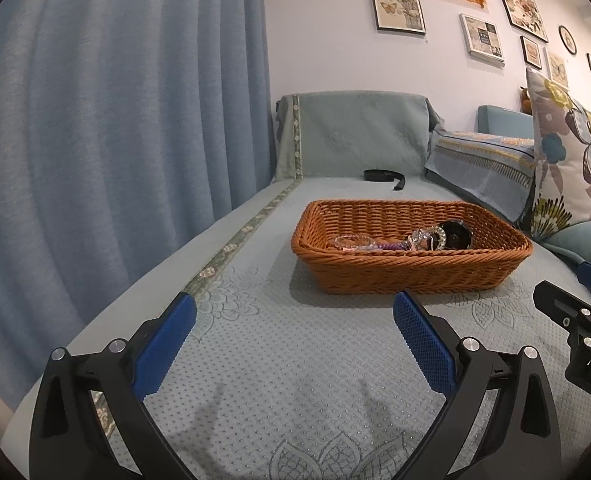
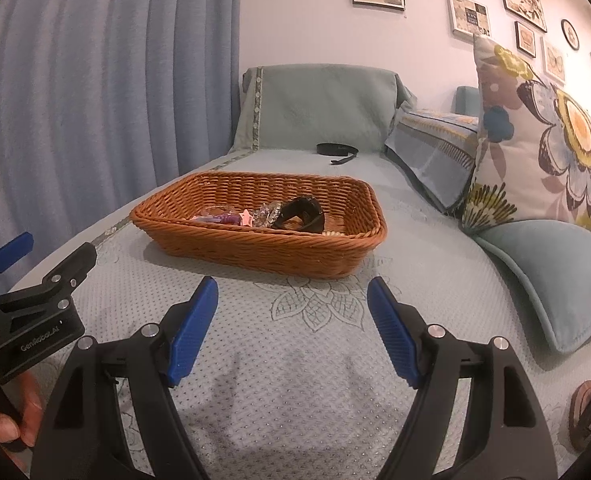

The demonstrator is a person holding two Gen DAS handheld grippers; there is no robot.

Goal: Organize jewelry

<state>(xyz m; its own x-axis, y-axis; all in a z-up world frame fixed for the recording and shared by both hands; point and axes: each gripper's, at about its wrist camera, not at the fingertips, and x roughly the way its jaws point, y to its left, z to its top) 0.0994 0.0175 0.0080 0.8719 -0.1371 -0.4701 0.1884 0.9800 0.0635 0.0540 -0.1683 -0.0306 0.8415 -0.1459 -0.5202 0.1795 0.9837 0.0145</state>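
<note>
A brown wicker basket (image 1: 411, 268) sits on the pale green sofa cover; it also shows in the right wrist view (image 2: 263, 252). Inside lie a crystal bead bracelet (image 1: 429, 236), a dark round bangle (image 1: 457, 234), purple and pink pieces (image 1: 513, 246) and a clear bracelet (image 1: 349, 242). In the right wrist view the dark bangle (image 2: 301, 214) and pink pieces (image 2: 231, 218) show. My left gripper (image 1: 295, 320) is open and empty, short of the basket. My right gripper (image 2: 293, 300) is open and empty, also short of the basket.
A black strap (image 1: 383, 176) lies at the sofa's far end. A floral pillow (image 2: 543, 132) and a blue cushion (image 2: 555, 280) stand right. A blue curtain (image 1: 115, 120) hangs left. A pinkish round object (image 2: 583, 412) lies at lower right.
</note>
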